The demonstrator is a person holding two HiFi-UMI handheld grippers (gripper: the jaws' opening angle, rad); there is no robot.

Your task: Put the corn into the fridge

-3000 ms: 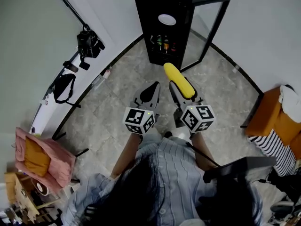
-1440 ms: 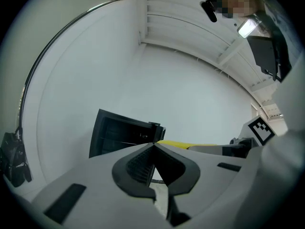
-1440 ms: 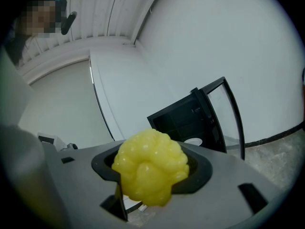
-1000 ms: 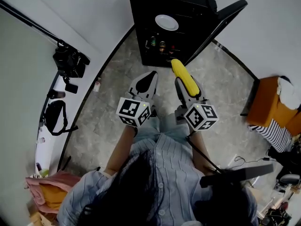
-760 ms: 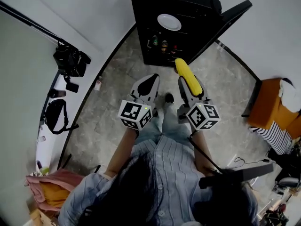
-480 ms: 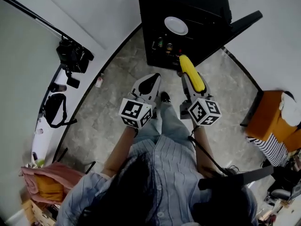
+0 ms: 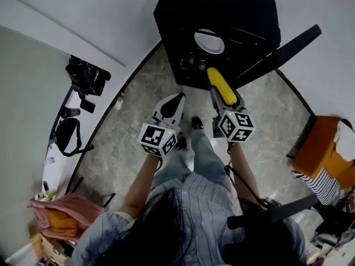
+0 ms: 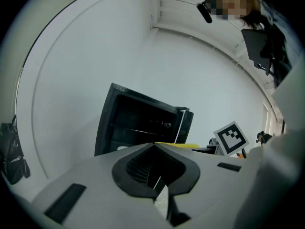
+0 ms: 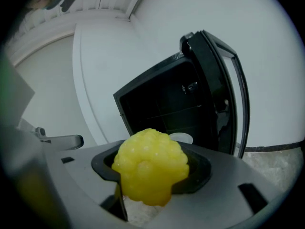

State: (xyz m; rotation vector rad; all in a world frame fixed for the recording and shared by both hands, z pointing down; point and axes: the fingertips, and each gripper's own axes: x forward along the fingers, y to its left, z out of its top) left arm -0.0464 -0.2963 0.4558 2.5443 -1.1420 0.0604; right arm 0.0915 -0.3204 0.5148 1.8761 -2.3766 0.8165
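R gripper (image 7: 216, 93) w/ corn (image 7: 222, 87) now nearer open fridge (image 7: 222, 4)

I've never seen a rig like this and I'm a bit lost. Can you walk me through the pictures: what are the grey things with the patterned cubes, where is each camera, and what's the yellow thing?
There is no robot here. A person stands on a tiled floor with a hand-held two-jaw gripper in each hand. The marker cubes are part of those grippers. The top-down picture comes from a camera on the person's head. The other two come from cameras riding on each gripper and looking along its jaws. The right gripper is clamped on a yellow corn cob and points at a black fridge whose door stands open. A white plate sits on a shelf inside. The left gripper is shut and holds nothing.
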